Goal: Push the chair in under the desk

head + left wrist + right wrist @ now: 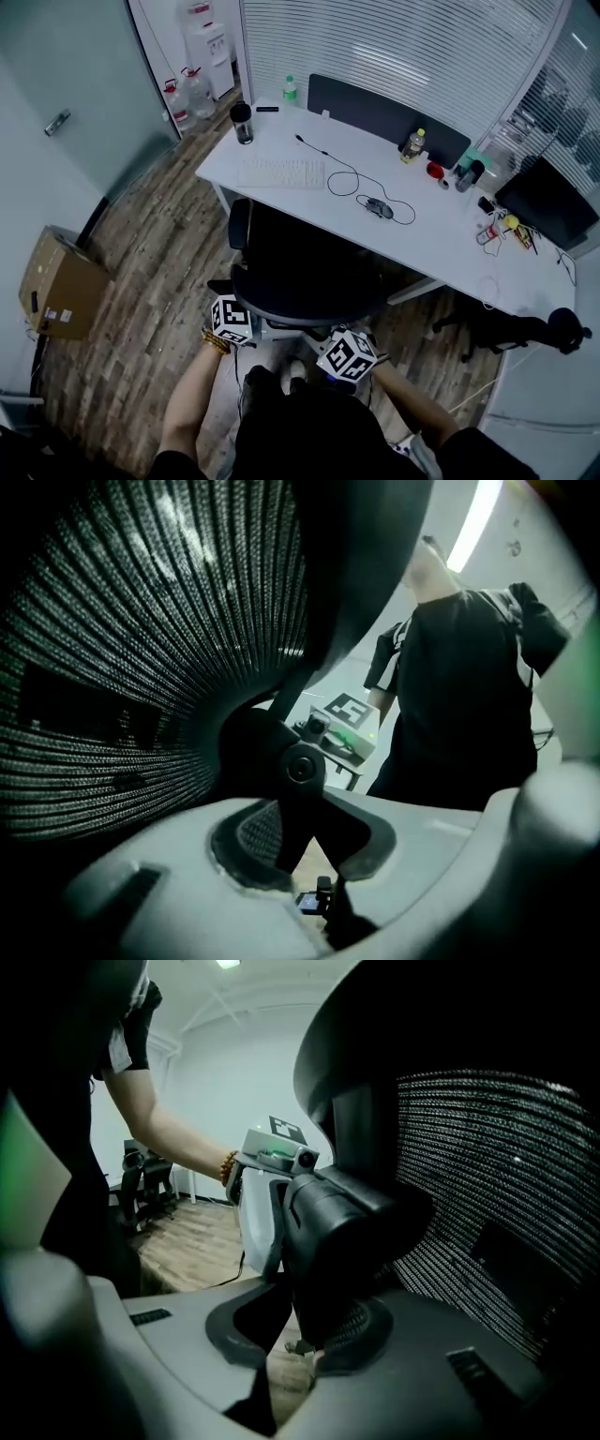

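A black mesh office chair (300, 272) stands at the front of the white desk (441, 225), its seat partly under the top and its back toward me. My left gripper (239, 317) is at the back's left side and my right gripper (345, 349) at its right side. In the left gripper view the jaws (305, 841) are closed on a black strut (300, 771) of the back frame, with the mesh (141, 667) to the left. In the right gripper view the jaws (300, 1330) clamp the thick black back support (337, 1222).
On the desk lie a keyboard (281, 173), a dark cup (244, 122), a cabled mouse (380, 206) and small items at the right. A cardboard box (61, 281) sits on the wood floor at left. Another black chair (525, 333) stands at right.
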{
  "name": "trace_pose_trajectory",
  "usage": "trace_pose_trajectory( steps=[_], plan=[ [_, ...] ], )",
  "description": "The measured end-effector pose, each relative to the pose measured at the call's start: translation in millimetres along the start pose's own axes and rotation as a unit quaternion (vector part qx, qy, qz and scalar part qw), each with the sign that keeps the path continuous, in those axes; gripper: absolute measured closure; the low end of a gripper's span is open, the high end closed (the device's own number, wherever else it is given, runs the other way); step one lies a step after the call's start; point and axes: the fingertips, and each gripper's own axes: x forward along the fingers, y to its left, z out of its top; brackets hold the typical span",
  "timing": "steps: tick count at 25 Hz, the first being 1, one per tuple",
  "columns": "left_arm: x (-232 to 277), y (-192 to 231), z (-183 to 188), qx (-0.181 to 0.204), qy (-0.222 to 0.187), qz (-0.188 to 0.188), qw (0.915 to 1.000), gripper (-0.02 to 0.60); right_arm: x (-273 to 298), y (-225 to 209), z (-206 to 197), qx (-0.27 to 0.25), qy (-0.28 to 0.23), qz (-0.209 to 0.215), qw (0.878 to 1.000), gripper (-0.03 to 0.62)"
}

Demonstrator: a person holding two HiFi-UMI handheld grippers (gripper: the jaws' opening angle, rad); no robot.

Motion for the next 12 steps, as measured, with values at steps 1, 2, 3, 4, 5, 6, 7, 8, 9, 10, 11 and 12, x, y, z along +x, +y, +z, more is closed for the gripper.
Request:
trace_pose_trajectory(
  steps=[1,2,3,4,5,6,7,8,9,10,11,12],
  plan=[
    [-2,4,1,0.003,-0.007,0.004,1.0000,0.520,2,-3,1,0.004,-0.004,-0.003,1.000,0.528],
    [-4,8,3,0.006,-0.015,0.009,0.9998,0.517,3,-7,1,0.008,-0.009,-0.006,1.000,0.528],
    [-6,12,5,0.007,-0.023,0.012,0.9996,0.511,5,-10,1,0.013,-0.012,-0.008,1.000,0.528],
    [-8,16,6,0.005,-0.030,0.016,0.9994,0.505,6,-14,2,0.018,-0.014,-0.007,1.000,0.530],
    [-11,21,7,0.002,-0.035,0.020,0.9992,0.500,8,-18,4,0.023,-0.015,-0.007,1.000,0.530],
    [-13,26,7,-0.001,-0.038,0.025,0.9990,0.497,10,-23,5,0.027,-0.017,-0.007,0.999,0.530],
    [-15,32,8,-0.004,-0.040,0.028,0.9988,0.495,10,-28,6,0.032,-0.019,-0.008,0.999,0.530],
    [-14,37,9,-0.004,-0.041,0.028,0.9988,0.494,10,-33,5,0.036,-0.020,-0.009,0.999,0.530],
    [-13,42,11,-0.003,-0.042,0.026,0.9988,0.494,9,-39,4,0.040,-0.022,-0.010,0.999,0.530],
    [-11,48,13,-0.001,-0.042,0.023,0.9988,0.492,8,-44,2,0.044,-0.023,-0.012,0.999,0.530],
    [-9,53,15,0.001,-0.042,0.022,0.9988,0.491,7,-50,1,0.048,-0.023,-0.014,0.998,0.530],
    [-8,59,16,0.003,-0.043,0.023,0.9988,0.491,7,-56,-1,0.050,-0.023,-0.018,0.998,0.530]
  ],
)
